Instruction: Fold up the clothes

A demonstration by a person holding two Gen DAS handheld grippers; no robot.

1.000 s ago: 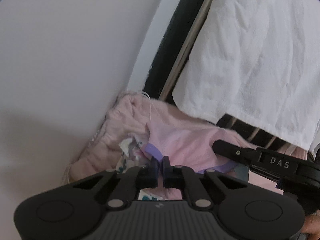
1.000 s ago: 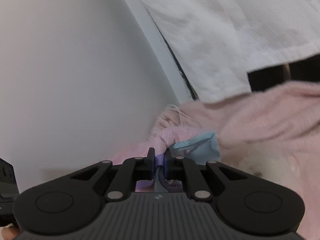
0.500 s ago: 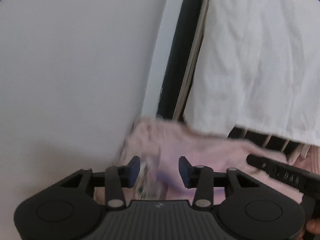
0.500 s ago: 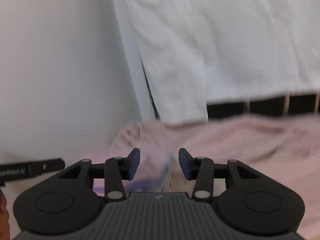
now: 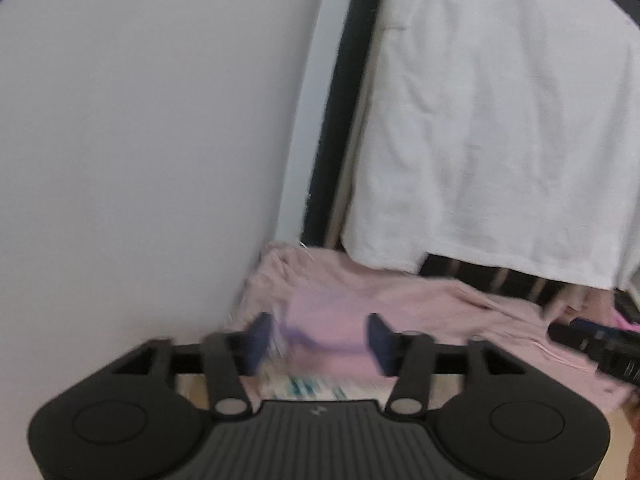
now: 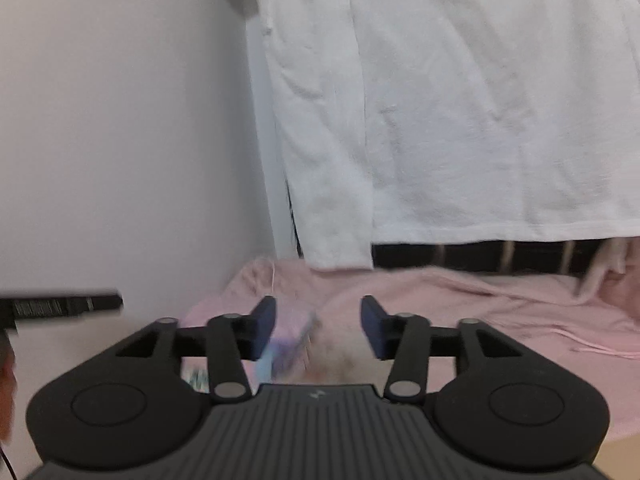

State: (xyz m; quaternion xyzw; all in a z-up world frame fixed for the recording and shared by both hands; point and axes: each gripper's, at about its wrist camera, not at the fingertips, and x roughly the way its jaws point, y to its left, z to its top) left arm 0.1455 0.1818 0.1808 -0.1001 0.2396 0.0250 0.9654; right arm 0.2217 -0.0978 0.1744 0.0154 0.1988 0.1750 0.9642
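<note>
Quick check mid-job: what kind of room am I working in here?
Probably a bedroom corner at home: a pink blanket spread like bedding, a white towel hung over a dark barred frame, and a plain white wall beside.

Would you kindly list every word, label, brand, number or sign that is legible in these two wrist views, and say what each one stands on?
Nothing can be read as words or numbers.
Left gripper body: a small pale logo mark, no letters.
Right gripper body: the same small mark, no letters.
White print on the other gripper's black finger, right wrist view: too blurred to read.
Faint markings on the black finger at the right edge, left wrist view: too blurred to read.
</note>
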